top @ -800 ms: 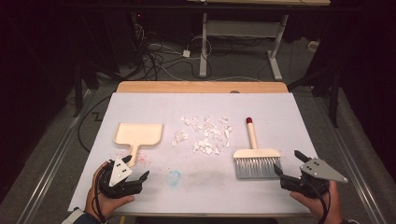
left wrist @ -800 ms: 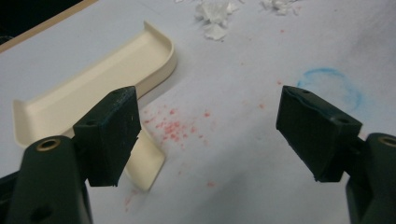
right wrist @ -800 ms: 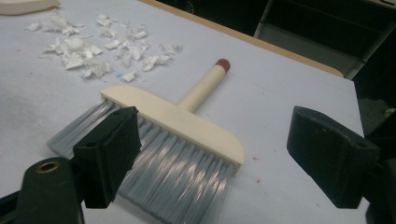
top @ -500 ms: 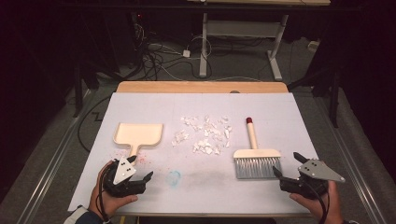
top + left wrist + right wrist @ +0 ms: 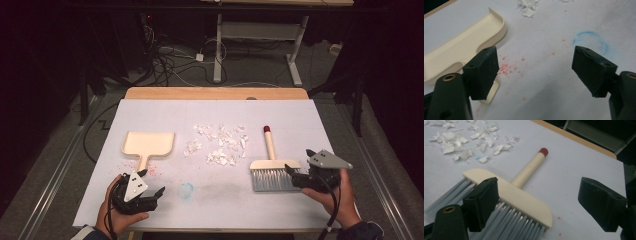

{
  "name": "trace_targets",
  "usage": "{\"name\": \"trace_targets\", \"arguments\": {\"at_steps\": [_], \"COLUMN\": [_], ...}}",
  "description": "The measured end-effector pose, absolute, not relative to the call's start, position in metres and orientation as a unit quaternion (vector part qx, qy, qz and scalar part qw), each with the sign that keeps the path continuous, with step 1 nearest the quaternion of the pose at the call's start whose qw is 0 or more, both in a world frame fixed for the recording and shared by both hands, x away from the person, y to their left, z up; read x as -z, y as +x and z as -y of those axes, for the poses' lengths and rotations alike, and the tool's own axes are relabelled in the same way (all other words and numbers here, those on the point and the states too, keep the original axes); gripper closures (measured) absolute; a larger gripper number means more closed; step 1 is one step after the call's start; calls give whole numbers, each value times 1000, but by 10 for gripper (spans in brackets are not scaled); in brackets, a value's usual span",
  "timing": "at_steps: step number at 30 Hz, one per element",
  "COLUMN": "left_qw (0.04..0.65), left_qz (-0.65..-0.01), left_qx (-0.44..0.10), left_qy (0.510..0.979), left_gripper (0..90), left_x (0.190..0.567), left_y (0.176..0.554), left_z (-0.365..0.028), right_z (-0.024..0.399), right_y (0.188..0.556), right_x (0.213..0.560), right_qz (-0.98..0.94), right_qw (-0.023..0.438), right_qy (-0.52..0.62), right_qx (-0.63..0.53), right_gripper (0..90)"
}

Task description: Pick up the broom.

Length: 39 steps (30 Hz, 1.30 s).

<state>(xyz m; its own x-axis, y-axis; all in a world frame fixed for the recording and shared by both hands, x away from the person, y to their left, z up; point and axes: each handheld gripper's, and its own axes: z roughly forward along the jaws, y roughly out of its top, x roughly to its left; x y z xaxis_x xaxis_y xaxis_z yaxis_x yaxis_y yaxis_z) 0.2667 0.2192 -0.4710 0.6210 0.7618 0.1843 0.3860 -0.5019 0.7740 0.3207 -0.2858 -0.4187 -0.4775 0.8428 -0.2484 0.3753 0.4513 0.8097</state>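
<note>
A cream dustpan (image 5: 148, 143) lies at the left of the white table cover, its handle pointing toward me. A heap of white paper scraps (image 5: 220, 145) sits in the middle. To their right lies a brush (image 5: 274, 165) with a cream head, grey bristles and a red-tipped handle. My left gripper (image 5: 151, 181) is open just below the dustpan's handle end (image 5: 491, 94), nothing between its jaws (image 5: 535, 60). My right gripper (image 5: 300, 162) is open at the brush's right end; its left jaw hangs over the bristles (image 5: 509, 220), and the brush head (image 5: 519, 195) is not gripped.
A blue ring mark (image 5: 186, 190) and red specks (image 5: 506, 67) stain the cover near my left gripper. The wooden table edge (image 5: 215, 93) runs along the far side. Beyond it stand desk legs and cables on the floor.
My right gripper has moved forward and left, up to the brush's right end. The left gripper has barely shifted. Both stay open.
</note>
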Motion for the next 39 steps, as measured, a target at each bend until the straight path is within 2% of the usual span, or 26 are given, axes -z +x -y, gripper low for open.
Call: {"name": "trace_targets", "arguments": {"at_steps": [3, 6, 12, 15, 17, 20, 26, 30, 33, 34, 39], "left_qw": [352, 351, 345, 343, 345, 342, 341, 338, 338, 338, 340], "left_qz": [-347, -342, -337, -337, -337, -335, -334, -325, -324, -324, -324], "left_qx": [-260, -258, -249, -246, -245, -247, -252, -258, -258, -259, -257], "left_qy": [830, 833, 840, 842, 841, 843, 842, 845, 845, 845, 845], "left_gripper": [214, 214, 216, 218, 218, 218, 218, 218, 218, 219, 218], "left_x": [472, 472, 474, 475, 475, 476, 476, 475, 474, 474, 475], "left_y": [267, 268, 272, 273, 273, 272, 272, 272, 271, 270, 271], "left_z": [-219, -217, -215, -215, -216, -215, -215, -214, -214, -214, -215], "right_z": [284, 283, 278, 272, 270, 261, 253, 253, 252, 251, 243], "right_y": [338, 366, 399, 419, 423, 437, 446, 450, 449, 446, 437], "right_x": [412, 405, 409, 417, 419, 430, 447, 460, 459, 454, 443], "right_qz": [-784, -774, -768, -759, -758, -759, -758, -753, -753, -747, -748], "right_qw": [316, 268, 237, 230, 227, 223, 234, 210, 212, 230, 245], "right_qy": [407, 455, 500, 524, 529, 541, 560, 579, 576, 572, 551], "right_qx": [-346, -350, -324, -310, -307, -286, -239, -231, -239, -248, -276], "right_gripper": [173, 164, 174, 253, 263, 325, 387, 401, 386, 390, 389]}}
